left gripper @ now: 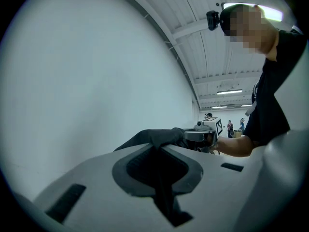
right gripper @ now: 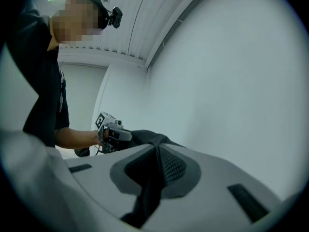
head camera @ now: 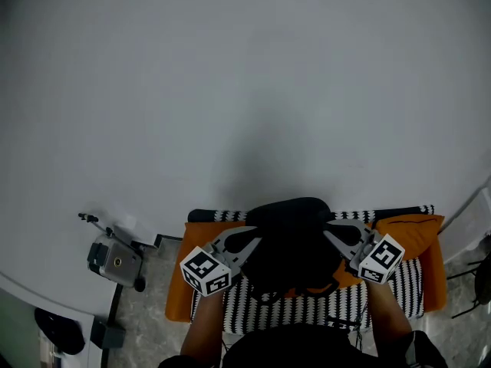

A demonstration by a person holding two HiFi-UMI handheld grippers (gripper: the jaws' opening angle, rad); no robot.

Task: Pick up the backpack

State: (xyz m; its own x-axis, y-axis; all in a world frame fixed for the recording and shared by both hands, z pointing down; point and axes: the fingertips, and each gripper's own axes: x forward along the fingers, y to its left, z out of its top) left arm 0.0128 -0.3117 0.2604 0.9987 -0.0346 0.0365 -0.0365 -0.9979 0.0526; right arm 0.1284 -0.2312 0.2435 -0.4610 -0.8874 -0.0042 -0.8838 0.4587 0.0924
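A black backpack (head camera: 290,244) hangs between my two grippers above a seat. At the bag's left side, my left gripper (head camera: 255,242) is shut on a fold of its black fabric. My right gripper (head camera: 331,234) is shut on the fabric at the bag's right side. In the left gripper view the dark cloth (left gripper: 155,137) runs out from between the jaws of the left gripper (left gripper: 157,153) toward the right gripper (left gripper: 206,132) opposite. The right gripper view shows the backpack fabric (right gripper: 150,138) pinched in the right gripper (right gripper: 155,162), with the left gripper (right gripper: 110,131) beyond it.
Under the bag is a seat with a black-and-white striped cover (head camera: 307,307) and orange cushions (head camera: 420,236). A white wall (head camera: 230,90) fills the space ahead. A grey device on a stand (head camera: 115,261) sits at the left. Several people (left gripper: 230,127) stand far off.
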